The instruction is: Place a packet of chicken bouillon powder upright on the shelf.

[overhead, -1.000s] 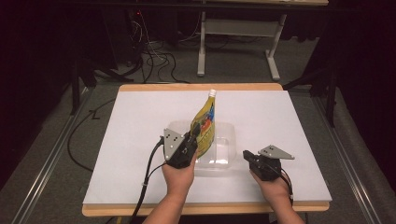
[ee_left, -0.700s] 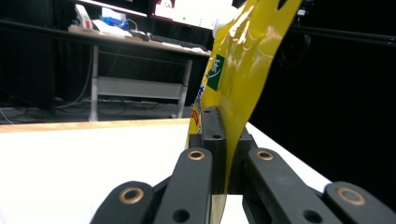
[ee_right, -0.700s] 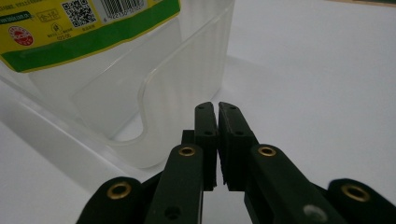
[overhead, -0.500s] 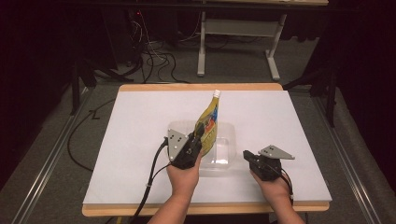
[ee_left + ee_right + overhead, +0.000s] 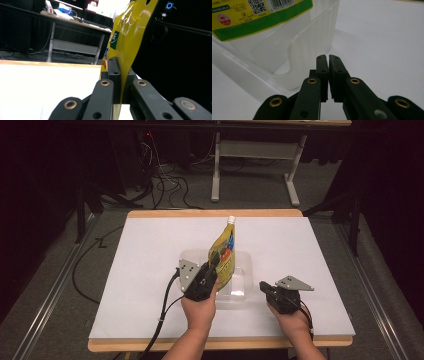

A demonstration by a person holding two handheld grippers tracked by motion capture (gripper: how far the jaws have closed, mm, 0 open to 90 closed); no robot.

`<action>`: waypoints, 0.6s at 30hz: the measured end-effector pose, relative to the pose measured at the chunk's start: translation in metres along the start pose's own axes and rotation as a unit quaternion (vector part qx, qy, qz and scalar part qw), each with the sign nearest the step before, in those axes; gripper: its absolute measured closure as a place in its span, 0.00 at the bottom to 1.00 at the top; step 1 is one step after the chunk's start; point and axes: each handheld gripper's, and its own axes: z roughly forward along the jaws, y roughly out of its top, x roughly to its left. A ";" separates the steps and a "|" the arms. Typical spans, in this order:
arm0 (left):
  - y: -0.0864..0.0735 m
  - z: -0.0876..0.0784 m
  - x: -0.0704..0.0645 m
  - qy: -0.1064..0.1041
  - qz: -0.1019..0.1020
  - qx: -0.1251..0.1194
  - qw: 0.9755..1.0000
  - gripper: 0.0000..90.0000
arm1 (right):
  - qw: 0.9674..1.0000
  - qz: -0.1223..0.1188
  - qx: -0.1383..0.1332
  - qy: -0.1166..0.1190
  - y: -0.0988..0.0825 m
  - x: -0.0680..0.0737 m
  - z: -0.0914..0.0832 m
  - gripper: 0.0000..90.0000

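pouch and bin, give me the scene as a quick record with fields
pouch: yellow, white cap, upright, lower end in the bin
bin: clear plastic, on the white table
left gripper: shut on pouch
right gripper: shut, holds nothing, just outside the bin's wall
person: one hand on each gripper

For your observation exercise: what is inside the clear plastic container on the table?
The lower end of the yellow pouch sits inside the clear container, held upright by the left gripper, which is shut on it. The container's floor beneath the pouch is covered, so anything lying there cannot be seen.
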 end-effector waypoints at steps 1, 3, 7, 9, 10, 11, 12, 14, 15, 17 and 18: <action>0.000 0.000 -0.001 0.001 0.009 0.000 1.000 1.00 | 1.000 0.002 0.000 0.000 0.000 0.000 0.000 0.97; -0.003 0.000 0.000 0.011 0.029 -0.004 1.000 1.00 | 1.000 -0.003 0.000 0.001 0.000 0.000 -0.001 0.97; -0.004 -0.001 0.006 0.023 0.027 -0.013 0.999 1.00 | 1.000 0.001 0.000 0.000 0.000 -0.001 -0.001 0.97; -0.005 -0.002 0.009 0.029 0.027 -0.016 0.999 1.00 | 1.000 0.000 0.000 0.000 0.000 -0.001 0.000 0.97; -0.005 -0.003 0.011 0.032 0.031 -0.017 0.999 1.00 | 1.000 0.001 0.001 0.001 0.000 0.000 -0.001 0.97; -0.006 -0.004 0.012 0.036 0.030 -0.019 0.999 1.00 | 1.000 0.001 0.001 0.001 0.000 0.000 -0.001 0.97; -0.007 -0.005 0.014 0.038 0.028 -0.020 0.999 1.00 | 1.000 0.001 0.002 0.000 0.000 0.001 -0.001 0.97; -0.007 -0.006 0.016 0.040 0.032 -0.020 0.998 1.00 | 1.000 0.002 0.003 0.000 0.000 0.001 0.000 0.97; -0.008 -0.007 0.017 0.044 0.039 -0.020 0.998 1.00 | 1.000 0.000 0.002 0.001 0.000 0.000 0.000 0.97; -0.009 -0.008 0.018 0.045 0.041 -0.020 0.998 1.00 | 1.000 -0.002 0.001 0.001 0.000 0.000 0.001 0.97; -0.009 -0.008 0.018 0.047 0.045 -0.020 0.998 1.00 | 1.000 -0.001 0.002 0.000 0.000 0.001 0.001 0.97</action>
